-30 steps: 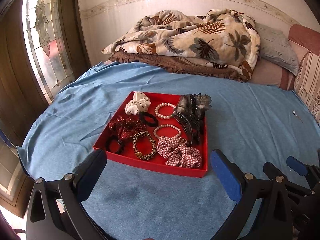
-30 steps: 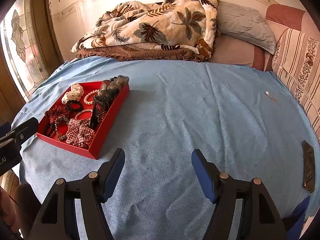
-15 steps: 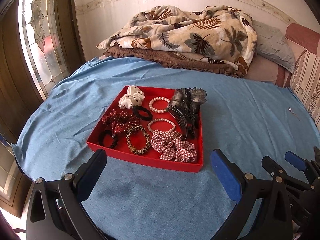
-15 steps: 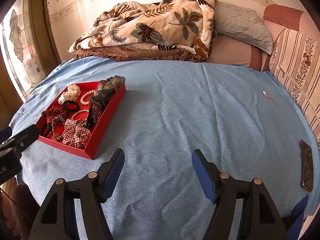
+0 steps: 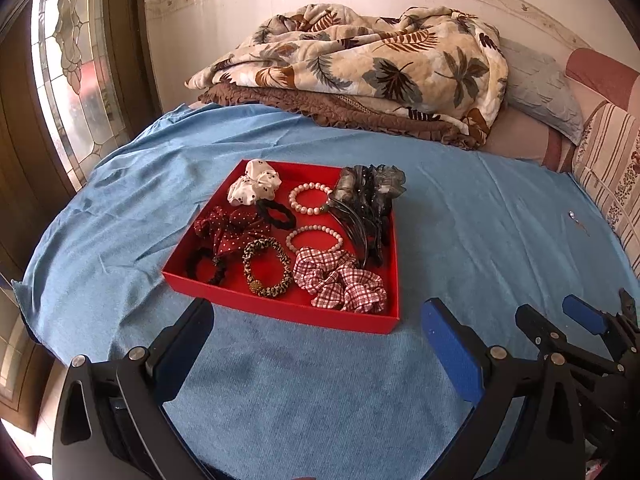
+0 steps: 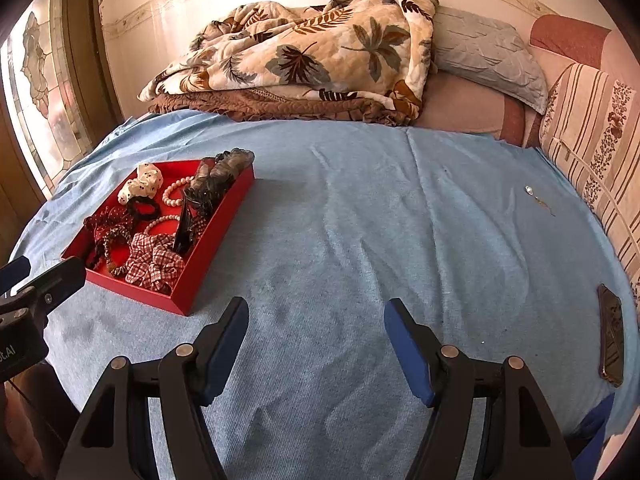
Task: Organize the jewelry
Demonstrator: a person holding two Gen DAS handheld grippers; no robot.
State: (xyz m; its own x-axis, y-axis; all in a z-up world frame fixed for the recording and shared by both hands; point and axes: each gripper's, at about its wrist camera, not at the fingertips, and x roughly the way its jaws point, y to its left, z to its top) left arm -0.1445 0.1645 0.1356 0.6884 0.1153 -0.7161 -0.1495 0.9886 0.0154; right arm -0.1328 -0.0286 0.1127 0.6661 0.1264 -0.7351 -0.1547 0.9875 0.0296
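Inspection finds my left gripper spread wide and holding nothing, poised over the blue bedsheet just short of the near wall of the red tray. My right gripper is likewise wide and empty, well to the right of the tray, over bare sheet. The tray sits on the left part of the bed and appears full: a checked scrunchie at the near right corner, a leopard-print band beside it, a dark red dotted scrunchie, a black hair tie, a white spotted scrunchie, two pearl bracelets and a heap of dark claw clips along the right wall. I judge the tray work near complete. One small silvery item, possibly an earring, lies on the sheet far right, apart from everything; if it belongs, I would approach it with the right gripper, come down low and flat, and narrow the jaws slowly so the sheet is not pinched with it. The left view gives the tray contents plainly and shows the right tool at its edge. Only the right view shows a dark flat object, seemingly a phone, at the bed's right edge.
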